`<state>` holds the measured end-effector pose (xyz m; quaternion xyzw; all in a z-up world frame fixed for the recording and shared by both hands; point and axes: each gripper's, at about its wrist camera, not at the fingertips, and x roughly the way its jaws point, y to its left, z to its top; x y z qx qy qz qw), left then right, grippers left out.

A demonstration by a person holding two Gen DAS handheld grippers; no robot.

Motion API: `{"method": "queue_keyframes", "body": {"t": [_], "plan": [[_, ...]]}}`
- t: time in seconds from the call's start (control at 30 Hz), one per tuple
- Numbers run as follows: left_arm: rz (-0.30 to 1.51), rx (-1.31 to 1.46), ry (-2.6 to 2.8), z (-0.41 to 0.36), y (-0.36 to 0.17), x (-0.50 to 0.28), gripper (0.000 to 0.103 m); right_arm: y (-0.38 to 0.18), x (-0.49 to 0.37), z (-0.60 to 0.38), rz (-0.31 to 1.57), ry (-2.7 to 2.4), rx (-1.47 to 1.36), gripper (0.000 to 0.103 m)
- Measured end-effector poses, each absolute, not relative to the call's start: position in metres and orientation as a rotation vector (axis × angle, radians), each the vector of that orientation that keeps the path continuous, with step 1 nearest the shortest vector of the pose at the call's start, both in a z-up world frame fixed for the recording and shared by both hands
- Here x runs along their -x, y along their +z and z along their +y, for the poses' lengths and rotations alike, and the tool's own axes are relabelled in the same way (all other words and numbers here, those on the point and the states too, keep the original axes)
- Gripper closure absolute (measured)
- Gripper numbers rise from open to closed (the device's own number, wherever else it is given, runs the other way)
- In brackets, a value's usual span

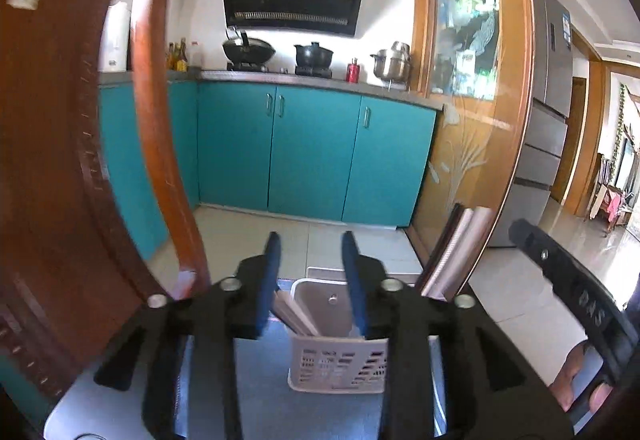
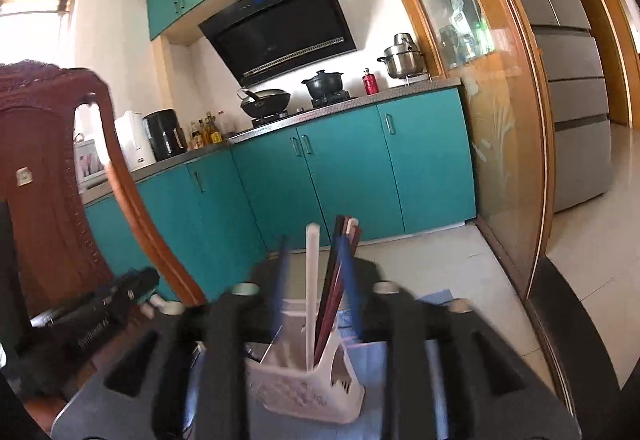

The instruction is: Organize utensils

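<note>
A white slotted utensil holder [image 1: 338, 360] stands on the table just ahead of my left gripper [image 1: 311, 240], which is open and empty above it. Pale chopsticks [image 1: 292, 310] lean inside it at the left. In the right wrist view the same holder [image 2: 304, 388] holds several dark chopsticks [image 2: 334, 296] and a white utensil handle [image 2: 311, 280], upright. My right gripper [image 2: 316, 252] is open, its blue fingers either side of these utensils without gripping them. The view is blurred.
A carved wooden chair back [image 1: 60, 160] rises close on the left. The other gripper's black body [image 1: 576, 300] shows at the right. Teal kitchen cabinets [image 1: 312, 148], a stove with pots and a glass sliding door [image 1: 472, 120] lie beyond the table.
</note>
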<state>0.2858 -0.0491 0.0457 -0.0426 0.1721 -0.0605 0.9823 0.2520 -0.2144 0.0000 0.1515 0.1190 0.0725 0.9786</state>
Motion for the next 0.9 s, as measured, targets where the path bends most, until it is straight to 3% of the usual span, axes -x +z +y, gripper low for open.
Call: {"method": "queue_keyframes", "body": {"t": [0.03,0.1,0.17,0.27,0.43,0.63,0.9], "plan": [[0.340,0.078,-0.124,-0.049,0.048,-0.277,0.061,0.001,-0.237,-0.215,0.232,0.145,-0.300,0.060],[0.317,0.047,-0.114,-0.048,0.050,-0.246,0.046,0.002,-0.215,-0.216,0.228,0.141,-0.295,0.040],[0.297,0.030,-0.108,-0.045,0.050,-0.215,0.030,-0.004,-0.184,-0.217,0.235,0.139,-0.277,0.026],[0.293,0.016,-0.122,-0.039,0.045,-0.170,0.017,-0.017,-0.138,-0.214,0.276,0.125,-0.231,0.018],[0.275,0.002,-0.115,-0.029,0.044,-0.098,0.004,-0.029,-0.074,-0.204,0.313,0.110,-0.196,0.003],[0.259,-0.030,-0.086,-0.021,0.042,-0.027,0.004,-0.027,-0.016,-0.187,0.339,0.068,-0.118,0.003],[0.333,-0.018,-0.114,-0.021,0.022,0.009,0.004,-0.019,0.023,-0.170,0.319,0.062,-0.057,0.003]]}}
